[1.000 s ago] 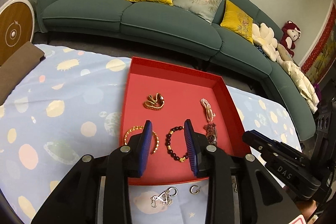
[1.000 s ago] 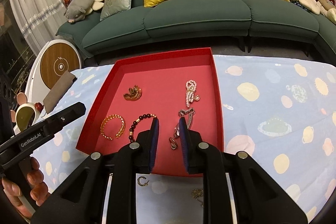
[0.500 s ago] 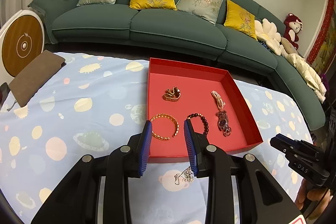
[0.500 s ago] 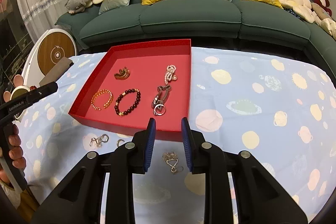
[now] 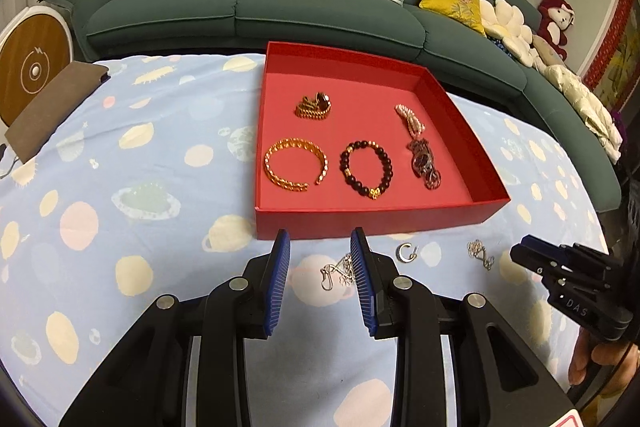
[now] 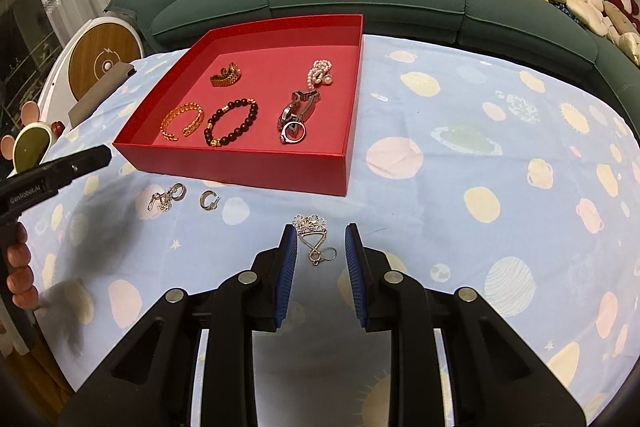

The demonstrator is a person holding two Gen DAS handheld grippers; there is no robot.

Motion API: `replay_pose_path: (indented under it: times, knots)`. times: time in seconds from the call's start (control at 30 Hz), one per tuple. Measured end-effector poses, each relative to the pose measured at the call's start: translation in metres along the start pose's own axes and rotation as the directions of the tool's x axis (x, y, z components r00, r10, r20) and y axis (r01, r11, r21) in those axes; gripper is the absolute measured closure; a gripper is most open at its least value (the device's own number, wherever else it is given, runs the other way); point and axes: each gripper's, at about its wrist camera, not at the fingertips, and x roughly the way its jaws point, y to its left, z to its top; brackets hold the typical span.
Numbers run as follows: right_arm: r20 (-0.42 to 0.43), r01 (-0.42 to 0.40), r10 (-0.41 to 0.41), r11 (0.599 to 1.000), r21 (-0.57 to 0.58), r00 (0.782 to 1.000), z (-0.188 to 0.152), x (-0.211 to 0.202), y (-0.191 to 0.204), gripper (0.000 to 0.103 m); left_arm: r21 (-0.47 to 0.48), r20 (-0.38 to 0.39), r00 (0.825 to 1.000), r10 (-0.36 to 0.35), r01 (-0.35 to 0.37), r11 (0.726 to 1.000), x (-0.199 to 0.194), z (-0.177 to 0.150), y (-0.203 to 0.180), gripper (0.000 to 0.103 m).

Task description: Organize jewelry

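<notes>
Both grippers, left (image 5: 320,243) and right (image 6: 322,237), hover slightly open and empty above silver pendants (image 6: 314,237) beside a red cardboard tray (image 6: 240,167).

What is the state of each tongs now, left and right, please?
Left tongs: open, holding nothing, over a silver chain on the cloth.
Right tongs: open, holding nothing; jaws just opened a little, silver flower pendant between them.
</notes>
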Motion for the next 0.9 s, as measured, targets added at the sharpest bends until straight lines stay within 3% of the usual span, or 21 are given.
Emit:
replay_pose_path:
  times: [0.3,0.73,0.9]
  knots:
    - [-0.032,-0.003,0.003,1.000,0.001,0.999,-0.006,0.015,0.000,0.076,0.036,-0.064,0.998,0.010,-0.008,0.999,0.030,-0.016,-0.009,0.069]
    - [-0.054,-0.014,0.013,1.000,-0.001,0.998,-0.007,0.029,0.000,0.076,0.082,-0.093,0.996,0.007,0.001,0.997,0.052,-0.024,-0.022,0.067]
    - [-0.057,-0.013,0.013,1.000,0.004,0.998,-0.007,0.036,-0.002,0.076,0.120,-0.066,0.998,0.021,-0.013,0.993,0.055,-0.025,-0.029,0.067]
